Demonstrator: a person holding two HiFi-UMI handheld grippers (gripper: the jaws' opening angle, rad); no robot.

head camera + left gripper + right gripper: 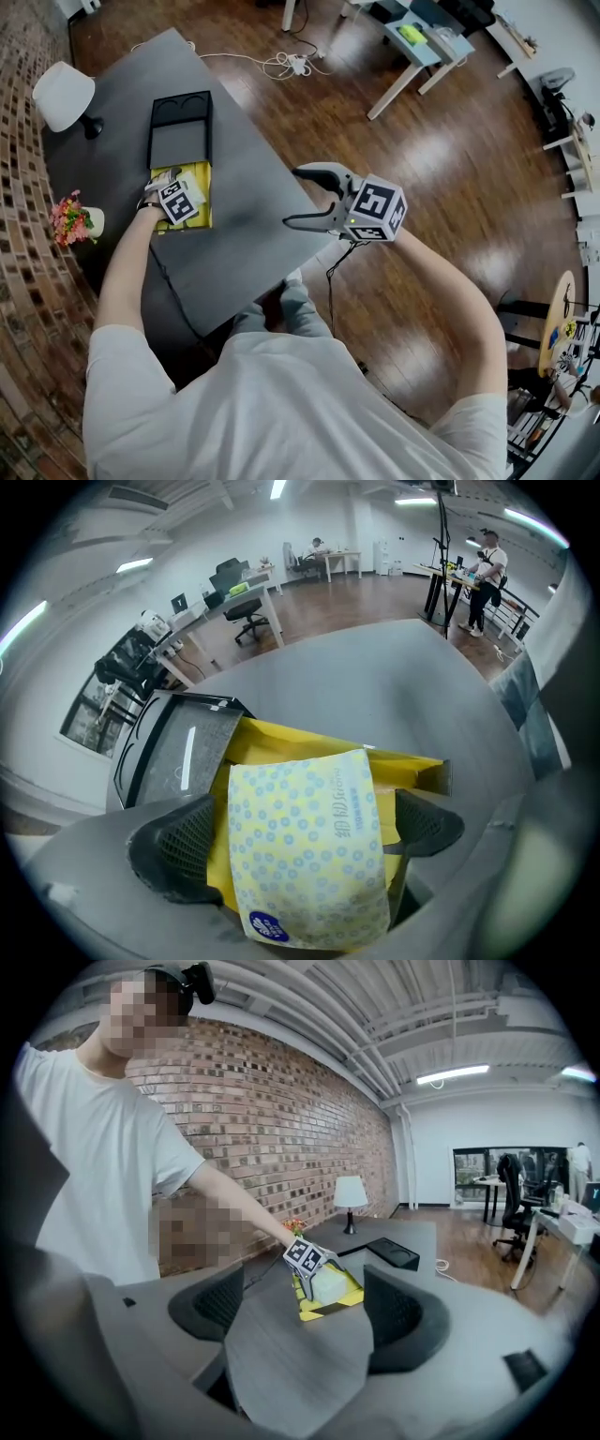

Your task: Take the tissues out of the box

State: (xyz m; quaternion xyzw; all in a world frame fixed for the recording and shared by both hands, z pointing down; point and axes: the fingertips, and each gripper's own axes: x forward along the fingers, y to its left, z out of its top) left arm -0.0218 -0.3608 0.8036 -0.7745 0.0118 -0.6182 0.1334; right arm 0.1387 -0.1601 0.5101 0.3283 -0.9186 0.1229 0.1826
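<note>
A pack of tissues [305, 850], pale yellow with blue dots, sits between the jaws of my left gripper [295, 836], which is shut on it. The pack is over the open yellow box [412, 772]. In the head view the left gripper [176, 195] is at the yellow box [204, 208] on the dark table, the pack mostly hidden under its marker cube. My right gripper [305, 195] hangs open and empty past the table's right edge, pointing at the box. In the right gripper view the pack [329, 1284] and box [349, 1298] show between its open fingers [396, 1317].
A black tray [180, 128] with two round holes lies just beyond the box. A white lamp [64, 96] and a small pot of flowers [77, 221] stand at the table's left side. Cables [286, 64] lie on the wooden floor; desks and chairs stand further off.
</note>
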